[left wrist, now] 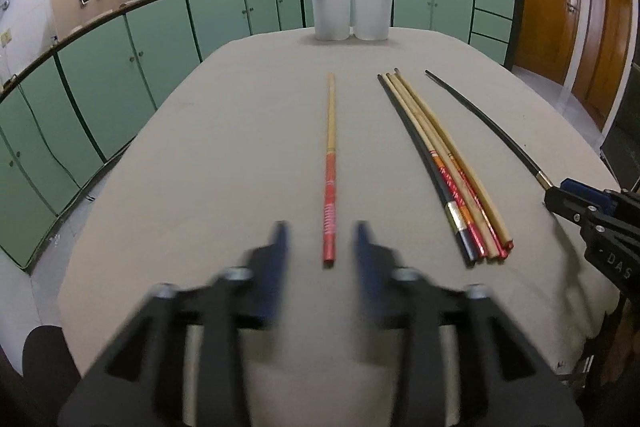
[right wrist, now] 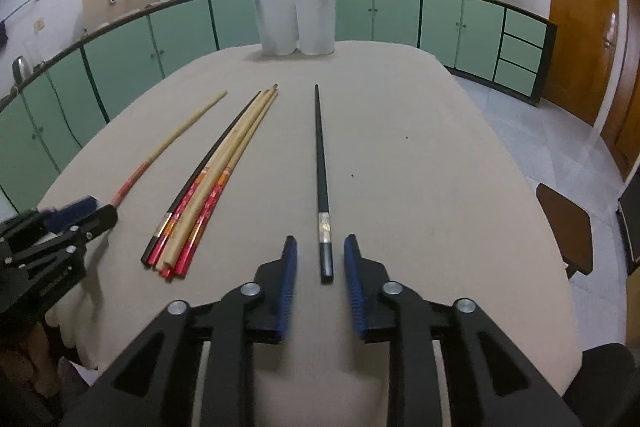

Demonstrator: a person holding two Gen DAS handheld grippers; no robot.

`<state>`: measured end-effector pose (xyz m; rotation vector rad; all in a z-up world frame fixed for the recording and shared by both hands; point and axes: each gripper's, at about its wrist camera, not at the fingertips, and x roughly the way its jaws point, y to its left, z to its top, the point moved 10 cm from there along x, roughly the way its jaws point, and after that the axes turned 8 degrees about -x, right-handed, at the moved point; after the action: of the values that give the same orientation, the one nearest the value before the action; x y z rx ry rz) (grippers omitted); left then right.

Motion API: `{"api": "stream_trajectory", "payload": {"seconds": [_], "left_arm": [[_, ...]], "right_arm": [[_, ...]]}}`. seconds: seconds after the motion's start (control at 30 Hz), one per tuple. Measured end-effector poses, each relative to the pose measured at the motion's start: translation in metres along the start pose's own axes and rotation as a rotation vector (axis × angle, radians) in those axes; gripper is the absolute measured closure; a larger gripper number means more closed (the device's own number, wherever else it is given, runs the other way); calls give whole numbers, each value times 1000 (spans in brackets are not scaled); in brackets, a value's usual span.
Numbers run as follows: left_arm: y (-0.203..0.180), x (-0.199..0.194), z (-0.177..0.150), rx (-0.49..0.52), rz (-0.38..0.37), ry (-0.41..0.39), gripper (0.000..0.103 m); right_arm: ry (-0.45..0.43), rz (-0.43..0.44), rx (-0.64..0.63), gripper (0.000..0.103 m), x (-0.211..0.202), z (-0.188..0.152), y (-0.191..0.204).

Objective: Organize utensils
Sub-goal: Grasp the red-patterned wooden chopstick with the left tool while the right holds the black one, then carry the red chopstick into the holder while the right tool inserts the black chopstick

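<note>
A wooden chopstick with a red handle (left wrist: 330, 147) lies lengthwise on the beige table (left wrist: 200, 167). Its handle end sits between the fingers of my left gripper (left wrist: 322, 231), with a gap on each side, so the gripper is open. A black chopstick with a silver band (right wrist: 320, 155) lies the same way between the blue pads of my right gripper (right wrist: 320, 241), untouched, and that gripper is open too. Between the two lies a bundle of several chopsticks (left wrist: 448, 163) (right wrist: 208, 183), black and wooden with red handles. Each gripper shows in the other's view: right gripper (left wrist: 564, 193), left gripper (right wrist: 94, 213).
Two white utensil holders (left wrist: 351, 9) (right wrist: 296, 23) stand side by side at the table's far edge, each with a utensil tip poking out. Green kitchen cabinets (left wrist: 120, 67) run behind and to the left. A dark chair seat (right wrist: 564, 223) stands off the table's right side.
</note>
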<state>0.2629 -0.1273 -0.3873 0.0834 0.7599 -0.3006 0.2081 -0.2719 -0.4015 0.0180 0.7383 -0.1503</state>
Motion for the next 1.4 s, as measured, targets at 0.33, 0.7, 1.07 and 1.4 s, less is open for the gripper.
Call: {"api": "stream_trajectory", "payload": {"seconds": [0.33,0.7,1.07,1.4], "left_arm": [[-12,-5,-1,7,-71,57,98],[-7,-74,75,-56,-97,-36,98],[0,-82,159,-56,-182,-15,98],[-4,-79,210,-16,-231,44,98]], "right_arm": [[19,28,4,96,-5,1,1],[-98,61,1,96,-78,77,-7],[-117,116,-137,96,-99,187,-8],[6,176,-174,97,-68,237,-9]]}}
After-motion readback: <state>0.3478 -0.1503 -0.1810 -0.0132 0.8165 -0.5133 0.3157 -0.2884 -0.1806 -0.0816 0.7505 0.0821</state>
